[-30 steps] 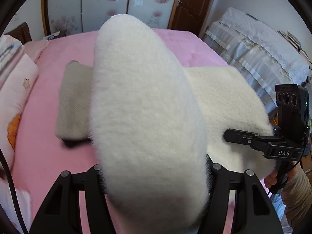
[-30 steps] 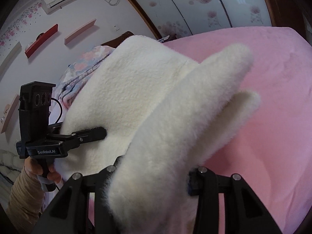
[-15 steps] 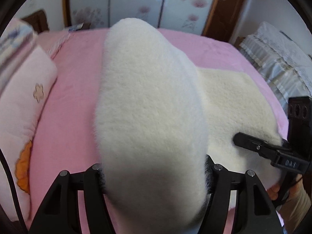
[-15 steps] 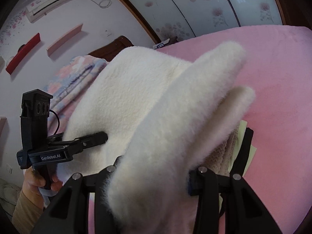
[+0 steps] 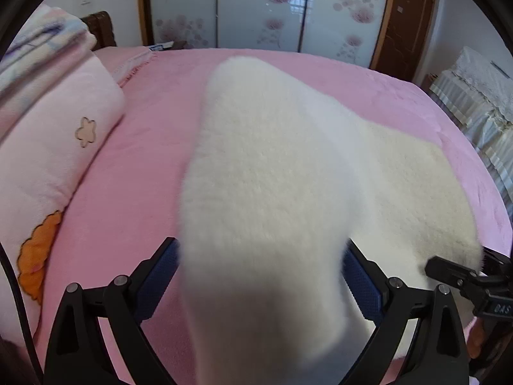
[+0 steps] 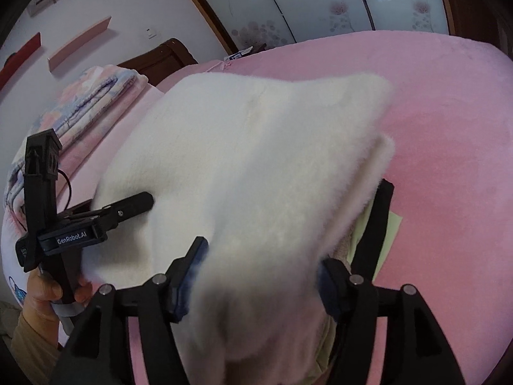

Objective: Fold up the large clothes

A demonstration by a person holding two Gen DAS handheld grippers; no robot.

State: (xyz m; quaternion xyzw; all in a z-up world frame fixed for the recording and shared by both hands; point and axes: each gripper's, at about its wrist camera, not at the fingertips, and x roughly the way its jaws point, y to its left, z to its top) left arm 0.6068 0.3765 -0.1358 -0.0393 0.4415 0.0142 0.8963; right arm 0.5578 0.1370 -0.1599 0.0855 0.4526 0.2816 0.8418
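A thick white fleece garment lies on the pink bed, folded over on itself. My left gripper has its jaws spread wide, and the fleece fills the gap between them. My right gripper stands the same way, with the fleece bulging between its spread jaws. The right gripper shows in the left wrist view at the garment's right corner. The left gripper shows in the right wrist view at the garment's left edge. A black strap and pale green lining stick out under the fleece.
A pink pillow with a flower and orange patch lies along the bed's left side, with a folded floral quilt above it. Sliding floral wardrobe doors and a brown door stand behind. A covered sofa stands to the right.
Both grippers' jaws have spread apart and the blue pads now show. The raised fleece fold has come down and flattened onto the garment. The beige underside seen earlier is covered.
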